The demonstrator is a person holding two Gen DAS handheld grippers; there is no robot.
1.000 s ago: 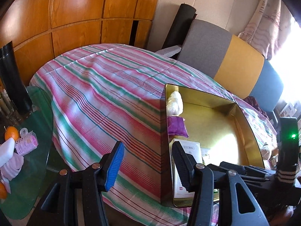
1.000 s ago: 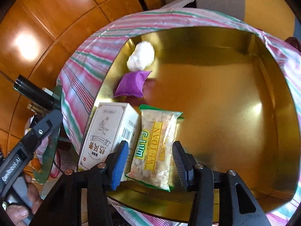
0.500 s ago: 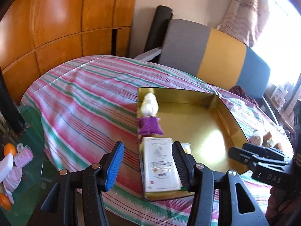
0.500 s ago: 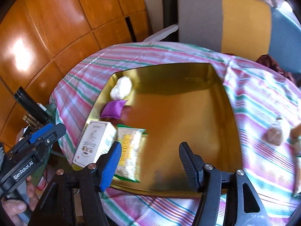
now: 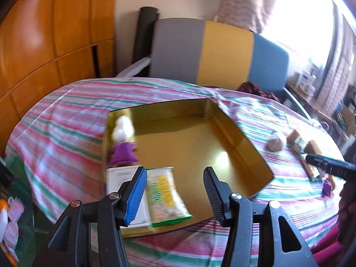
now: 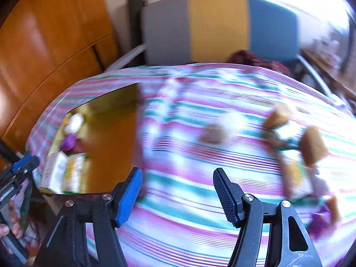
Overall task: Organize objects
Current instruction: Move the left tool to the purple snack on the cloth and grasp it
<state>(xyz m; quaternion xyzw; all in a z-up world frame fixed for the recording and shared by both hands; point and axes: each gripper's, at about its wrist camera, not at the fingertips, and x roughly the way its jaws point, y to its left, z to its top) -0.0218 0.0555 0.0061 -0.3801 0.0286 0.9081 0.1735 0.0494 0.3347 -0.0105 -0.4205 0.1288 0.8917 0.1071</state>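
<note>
A gold tin tray (image 5: pixel 242 142) lies on the striped cloth. Along its left side it holds a white packet (image 5: pixel 123 126), a purple pouch (image 5: pixel 122 154), a white box (image 5: pixel 118 178) and a green-edged snack bag (image 5: pixel 165 195). My left gripper (image 5: pixel 174 191) hangs open above the tray's near edge with nothing between its fingers. My right gripper (image 6: pixel 175 195) is over bare cloth to the right of the tray (image 6: pixel 106 104); its jaws are opening and nothing is between them. Blurred loose items lie ahead of it: a round packet (image 6: pixel 213 133), brown blocks (image 6: pixel 313 146) and a purple pouch (image 6: pixel 320 220).
A grey, yellow and blue chair back (image 5: pixel 222 53) stands behind the table, with wooden panelling (image 5: pixel 44 44) to the left. A glass side table with small items (image 5: pixel 13 209) is at the lower left. The right gripper's body (image 5: pixel 329 166) shows at the right edge.
The right gripper let go of the snack bag in the tray, opened, drew back and swung right over the cloth. The left gripper swung right and now faces the tray.
</note>
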